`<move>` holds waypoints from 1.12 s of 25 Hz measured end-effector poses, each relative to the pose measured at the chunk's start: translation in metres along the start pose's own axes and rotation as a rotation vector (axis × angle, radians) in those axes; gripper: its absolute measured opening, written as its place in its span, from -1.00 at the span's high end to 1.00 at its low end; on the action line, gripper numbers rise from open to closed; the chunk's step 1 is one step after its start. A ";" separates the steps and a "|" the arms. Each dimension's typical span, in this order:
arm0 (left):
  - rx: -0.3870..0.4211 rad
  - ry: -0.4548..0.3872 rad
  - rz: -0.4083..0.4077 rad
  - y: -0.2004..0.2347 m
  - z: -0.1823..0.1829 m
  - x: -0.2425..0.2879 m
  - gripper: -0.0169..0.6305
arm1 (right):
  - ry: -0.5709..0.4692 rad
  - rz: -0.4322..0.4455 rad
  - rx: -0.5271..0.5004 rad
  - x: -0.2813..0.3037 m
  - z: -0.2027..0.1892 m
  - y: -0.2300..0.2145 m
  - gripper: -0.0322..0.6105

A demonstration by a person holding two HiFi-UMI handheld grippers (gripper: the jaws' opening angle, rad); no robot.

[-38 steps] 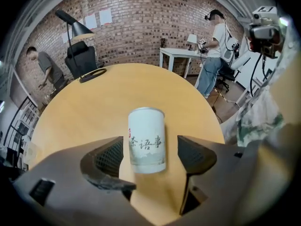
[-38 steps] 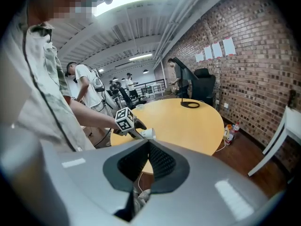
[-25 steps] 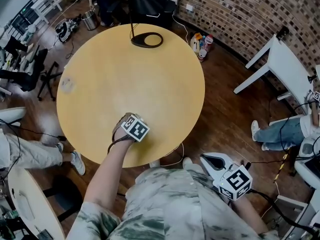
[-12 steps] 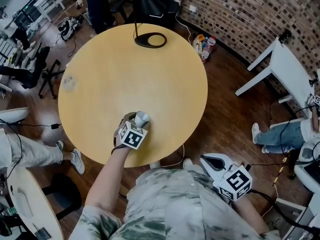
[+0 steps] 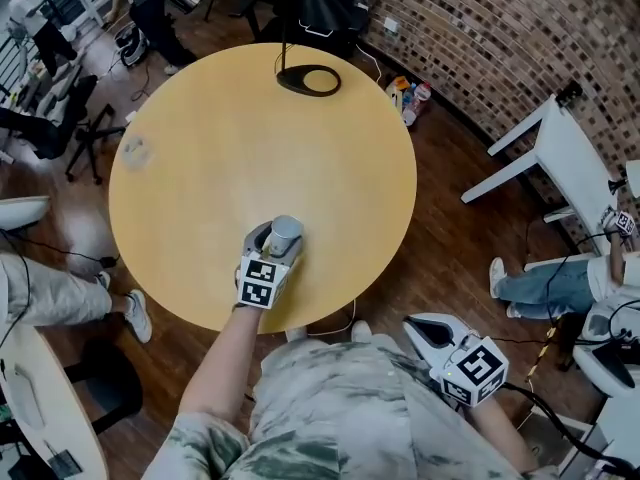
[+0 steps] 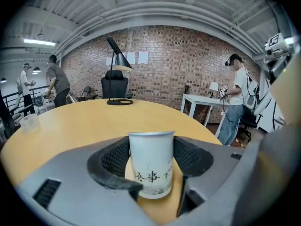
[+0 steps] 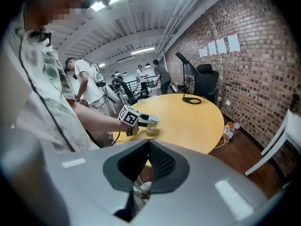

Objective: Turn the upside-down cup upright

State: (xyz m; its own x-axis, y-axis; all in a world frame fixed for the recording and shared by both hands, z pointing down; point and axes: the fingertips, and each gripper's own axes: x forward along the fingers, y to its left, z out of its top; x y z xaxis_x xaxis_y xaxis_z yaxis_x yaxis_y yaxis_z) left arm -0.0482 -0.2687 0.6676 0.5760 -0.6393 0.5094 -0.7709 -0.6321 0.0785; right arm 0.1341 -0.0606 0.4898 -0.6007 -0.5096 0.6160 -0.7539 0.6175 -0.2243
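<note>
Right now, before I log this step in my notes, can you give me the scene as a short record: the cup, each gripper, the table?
cup: white paper, dark printed characters, upright with its rim on top
cup place: over the near part of the round table; resting or lifted, cannot tell
left gripper: one jaw on each side of the cup, pads against its sides
right gripper: jaws together, nothing between them, held off the table at the person's right
also on table: black lamp base at the far edge
</note>
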 end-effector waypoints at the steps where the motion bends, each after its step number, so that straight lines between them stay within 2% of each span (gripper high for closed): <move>1: -0.015 -0.025 -0.001 -0.001 -0.001 0.000 0.05 | 0.008 -0.001 -0.001 -0.001 0.000 -0.001 0.89; 5: -0.079 -0.115 -0.013 -0.001 -0.010 -0.003 0.04 | 0.037 -0.002 -0.014 0.002 0.001 0.001 0.89; 11: -0.059 -0.169 -0.024 0.002 -0.022 -0.022 0.04 | 0.049 0.005 -0.036 0.014 0.012 0.015 0.89; 15: 0.007 -0.146 -0.050 -0.003 -0.027 -0.030 0.02 | 0.049 0.003 -0.051 0.021 0.021 0.023 0.89; 19: 0.096 -0.070 -0.083 -0.012 -0.043 -0.029 -0.02 | 0.053 0.004 -0.055 0.028 0.022 0.033 0.89; 28: 0.072 -0.061 -0.102 -0.011 -0.043 -0.046 -0.13 | 0.046 -0.010 -0.028 0.027 0.013 0.042 0.81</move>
State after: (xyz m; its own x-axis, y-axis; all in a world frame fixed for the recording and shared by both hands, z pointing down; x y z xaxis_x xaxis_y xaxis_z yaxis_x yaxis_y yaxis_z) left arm -0.0783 -0.2137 0.6804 0.6675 -0.5940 0.4489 -0.6874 -0.7234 0.0648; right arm 0.0826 -0.0561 0.4869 -0.5796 -0.4880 0.6527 -0.7516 0.6296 -0.1967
